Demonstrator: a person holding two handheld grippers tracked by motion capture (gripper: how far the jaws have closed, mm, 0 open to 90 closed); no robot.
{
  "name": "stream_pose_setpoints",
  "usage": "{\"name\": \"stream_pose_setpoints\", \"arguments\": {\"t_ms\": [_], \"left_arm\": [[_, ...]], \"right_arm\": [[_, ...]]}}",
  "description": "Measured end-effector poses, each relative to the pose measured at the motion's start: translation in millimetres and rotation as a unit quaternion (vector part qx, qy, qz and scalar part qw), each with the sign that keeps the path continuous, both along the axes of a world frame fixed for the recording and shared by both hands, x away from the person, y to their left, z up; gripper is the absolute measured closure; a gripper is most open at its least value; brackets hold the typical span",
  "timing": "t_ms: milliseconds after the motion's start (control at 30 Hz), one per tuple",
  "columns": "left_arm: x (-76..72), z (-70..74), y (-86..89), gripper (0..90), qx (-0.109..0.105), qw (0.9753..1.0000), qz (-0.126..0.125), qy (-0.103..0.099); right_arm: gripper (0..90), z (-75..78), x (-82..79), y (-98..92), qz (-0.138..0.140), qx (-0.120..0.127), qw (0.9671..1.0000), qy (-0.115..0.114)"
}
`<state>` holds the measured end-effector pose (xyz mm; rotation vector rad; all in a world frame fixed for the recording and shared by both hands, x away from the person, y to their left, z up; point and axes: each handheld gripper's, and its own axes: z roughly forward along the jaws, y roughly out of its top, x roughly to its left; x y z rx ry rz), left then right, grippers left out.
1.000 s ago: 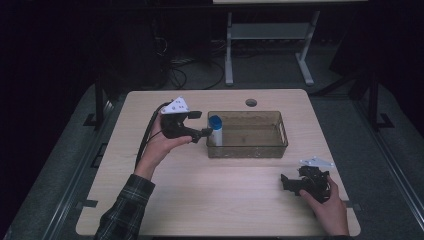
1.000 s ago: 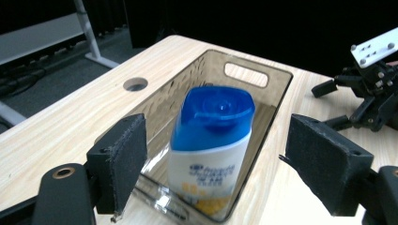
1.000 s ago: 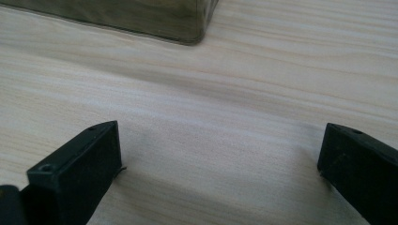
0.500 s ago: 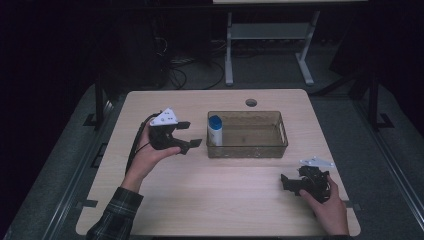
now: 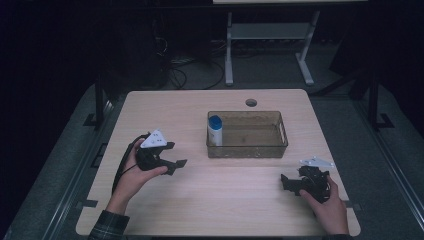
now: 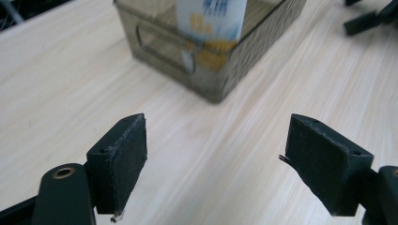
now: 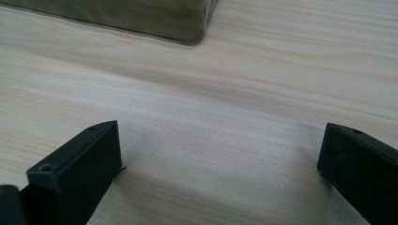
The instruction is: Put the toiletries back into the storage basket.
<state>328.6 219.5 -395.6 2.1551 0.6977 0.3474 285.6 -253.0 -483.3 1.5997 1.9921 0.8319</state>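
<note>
- A white bottle (image 5: 215, 131) with a blue cap stood upright inside a clear brown bin (image 5: 280, 142), pressed into the bin's left end as the high view showed it.
- The bin sat on a pale wooden table (image 5: 220, 200), just short of a round cable hole (image 5: 251, 103) near the table's far edge.
- The left gripper (image 5: 176, 164) hovered to the left of the bin, well apart from it, with its jaws spread wide and nothing between them.
- In the left gripper view, the left gripper (image 6: 216, 154) pointed toward the near corner of the bin (image 6: 220, 70), and the bottle's (image 6: 211, 18) white label with blue and yellow print showed through the bin's wall.
- A person's left hand (image 5: 131, 175) held that gripper, a plaid sleeve (image 5: 107, 231) showing at the bottom edge of the high view.
- The right gripper (image 5: 287, 182) rested low near the table's front right corner, in front of the bin's right end and clear of it, jaws open and empty.
- In the right gripper view, the right gripper (image 7: 218, 173) framed bare table (image 7: 211, 108), with a corner of the bin (image 7: 183, 23) at the top of the view.
- The person's right hand (image 5: 327, 205) gripped it from behind.
</note>
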Motion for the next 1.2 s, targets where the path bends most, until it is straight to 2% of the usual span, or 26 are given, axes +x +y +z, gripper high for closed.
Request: {"name": "stream_pose_setpoints", "arguments": {"t_ms": [367,567,633,800,1200], "left_arm": [[-17.6,-24.9,21.6,20.3,0.036,0.9989,0.031,0.008],[-25.8,-33.2,35.1,20.3,0.042,0.9978,0.051,0.013],[-29.3,-36.3,39.3,20.3,0.05,0.9971,0.055,0.014],[-38.9,-42.7,49.0,20.3,0.051,0.9961,0.069,0.019],[-61.1,-61.9,71.4,20.1,0.074,0.9911,0.106,0.033]], "right_arm": [[0.0,0.0,0.0,0.0,0.0,0.0,1.0,0.0],[0.0,0.0,0.0,0.0,0.0,0.0,1.0,0.0],[0.0,0.0,0.0,0.0,0.0,0.0,1.0,0.0],[0.0,0.0,0.0,0.0,0.0,0.0,1.0,0.0],[0.0,0.0,0.0,0.2,-0.001,0.001,1.0,0.0]]}}
